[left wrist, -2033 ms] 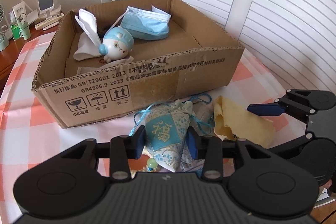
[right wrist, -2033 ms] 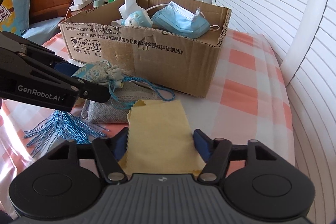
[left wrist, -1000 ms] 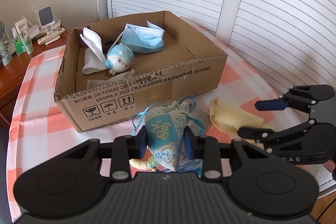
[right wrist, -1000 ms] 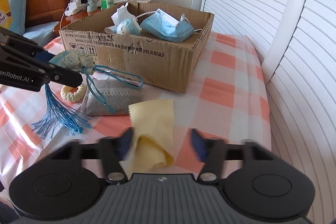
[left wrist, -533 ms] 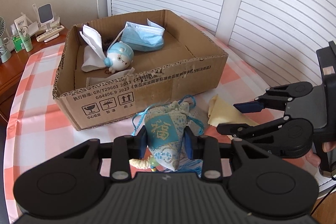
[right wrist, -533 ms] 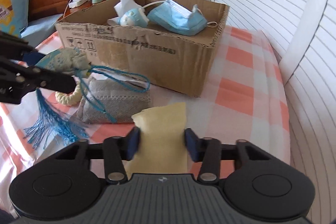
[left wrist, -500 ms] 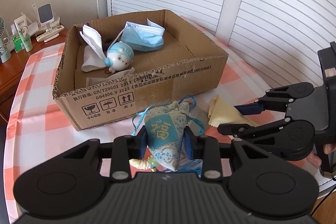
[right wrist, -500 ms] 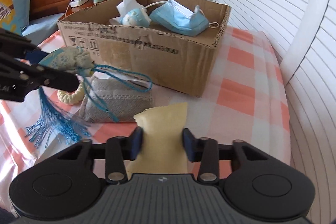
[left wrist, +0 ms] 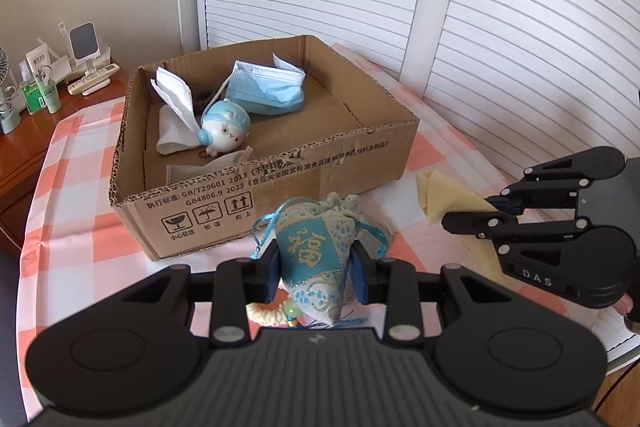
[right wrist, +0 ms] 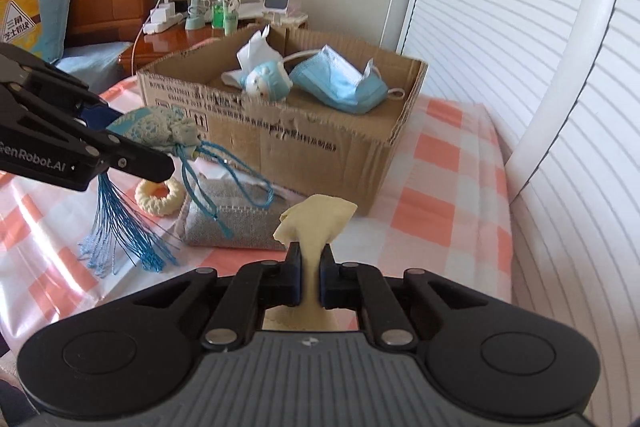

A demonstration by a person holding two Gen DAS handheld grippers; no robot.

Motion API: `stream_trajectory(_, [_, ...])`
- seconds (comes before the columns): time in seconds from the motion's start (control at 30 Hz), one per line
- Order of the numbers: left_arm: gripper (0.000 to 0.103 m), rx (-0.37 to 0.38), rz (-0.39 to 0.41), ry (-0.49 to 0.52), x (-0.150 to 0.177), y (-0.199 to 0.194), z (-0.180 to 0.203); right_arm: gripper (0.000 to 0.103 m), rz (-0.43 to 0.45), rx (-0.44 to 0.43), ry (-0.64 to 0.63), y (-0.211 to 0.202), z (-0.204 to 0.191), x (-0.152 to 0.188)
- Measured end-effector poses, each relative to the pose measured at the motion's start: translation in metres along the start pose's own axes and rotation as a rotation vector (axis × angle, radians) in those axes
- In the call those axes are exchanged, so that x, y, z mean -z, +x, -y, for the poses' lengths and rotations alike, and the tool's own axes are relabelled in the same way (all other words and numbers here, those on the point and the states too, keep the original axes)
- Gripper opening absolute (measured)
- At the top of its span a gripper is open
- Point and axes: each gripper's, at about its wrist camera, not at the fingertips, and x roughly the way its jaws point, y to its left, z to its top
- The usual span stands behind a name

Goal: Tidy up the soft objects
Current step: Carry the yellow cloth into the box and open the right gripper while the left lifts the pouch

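In the right wrist view, the left gripper (right wrist: pixel 132 151) is entering from the left edge, its jaws clamping a blue embroidered fabric sachet with lace trim (right wrist: pixel 154 129); the sachet's blue thread tassel (right wrist: pixel 120 227) is hanging below it. A cream knitted ring (right wrist: pixel 160 197) and a grey woven fabric pouch (right wrist: pixel 232 227) are lying on the orange-and-white checked tablecloth (right wrist: pixel 440 187), just below and right of the sachet. An open brown cardboard box (right wrist: pixel 320 147) is occupying the centre of the frame, containing a white tissue (right wrist: pixel 254 53), a round blue-and-white plush toy (right wrist: pixel 266 81) and a light blue surgical mask (right wrist: pixel 340 85). At lower centre, the right gripper (right wrist: pixel 310 269) is pinching a pale yellow soft cloth (right wrist: pixel 318 221), jaws narrow, the cloth bunching upward in front of the box.

In the left wrist view, the sachet (left wrist: pixel 312 255) is sitting at lower centre between the left gripper (left wrist: pixel 316 269) fingers, and the right gripper (left wrist: pixel 480 213) is holding the cloth (left wrist: pixel 444 197) at right.
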Motion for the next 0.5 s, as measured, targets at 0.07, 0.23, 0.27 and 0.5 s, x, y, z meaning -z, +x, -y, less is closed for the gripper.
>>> stream_trajectory(0.07, [0.033, 0.005, 0.006, 0.004, -0.001, -0.006, 0.0, 0.01, 0.018, -0.001, -0.005, -0.009, 0.001, -0.005])
stream_trajectory(0.23, [0.033, 0.009, 0.038, 0.015, -0.007, -0.024, 0.0, 0.01, 0.074, 0.006, -0.022, -0.025, 0.004, -0.023])
stream_trajectory(0.27, [0.033, 0.004, 0.051, 0.017, -0.009, -0.028, 0.0, 0.01, 0.085, 0.008, -0.025, -0.027, 0.004, -0.027])
stream_trajectory(0.5, [0.033, -0.014, 0.111, 0.019, -0.022, -0.052, -0.009, 0.01, 0.163, 0.021, -0.065, -0.024, 0.009, -0.077])
